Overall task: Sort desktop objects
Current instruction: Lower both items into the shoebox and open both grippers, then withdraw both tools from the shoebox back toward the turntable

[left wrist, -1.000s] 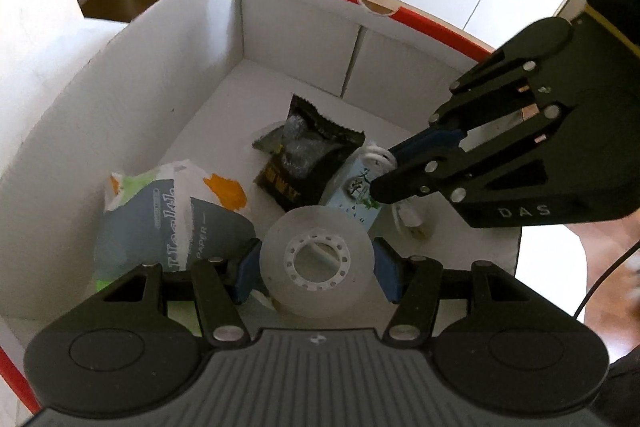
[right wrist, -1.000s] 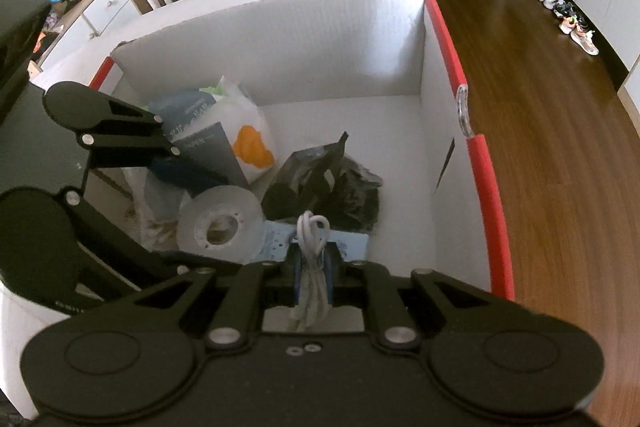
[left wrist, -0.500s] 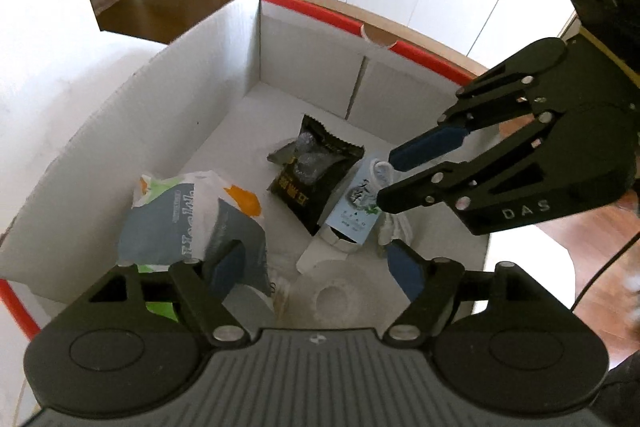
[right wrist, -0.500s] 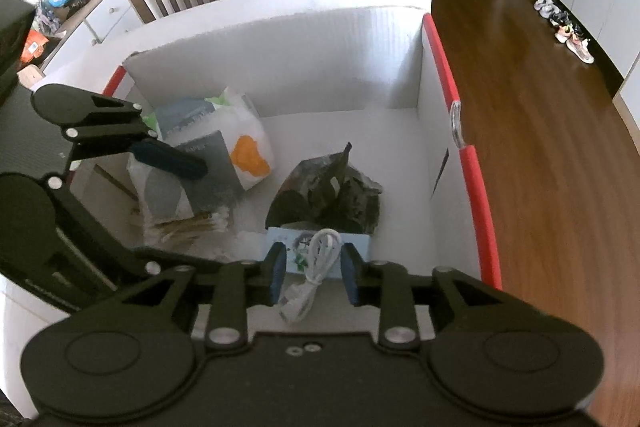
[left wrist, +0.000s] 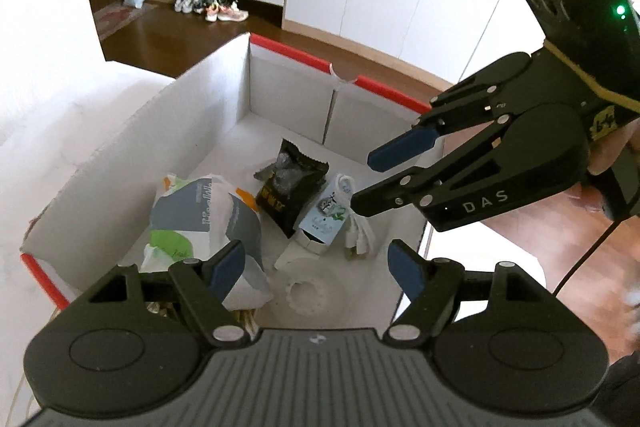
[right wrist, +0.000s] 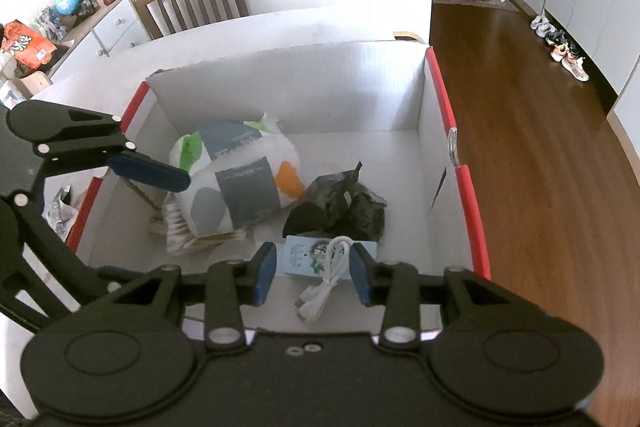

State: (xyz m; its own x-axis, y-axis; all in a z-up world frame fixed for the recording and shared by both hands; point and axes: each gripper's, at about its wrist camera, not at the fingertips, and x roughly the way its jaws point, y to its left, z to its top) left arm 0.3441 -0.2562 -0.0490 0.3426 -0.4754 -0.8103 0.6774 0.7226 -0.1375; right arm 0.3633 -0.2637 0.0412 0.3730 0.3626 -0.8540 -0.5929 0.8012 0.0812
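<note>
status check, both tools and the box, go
Left tool open, empty; right tool just opened, empty. Clear tape roll and white coiled cable lie loose in red-rimmed white cardboard box. Nothing blocking.

Box (right wrist: 304, 95) far half bare; tissue pack (right wrist: 236, 183) crowds left.
</note>
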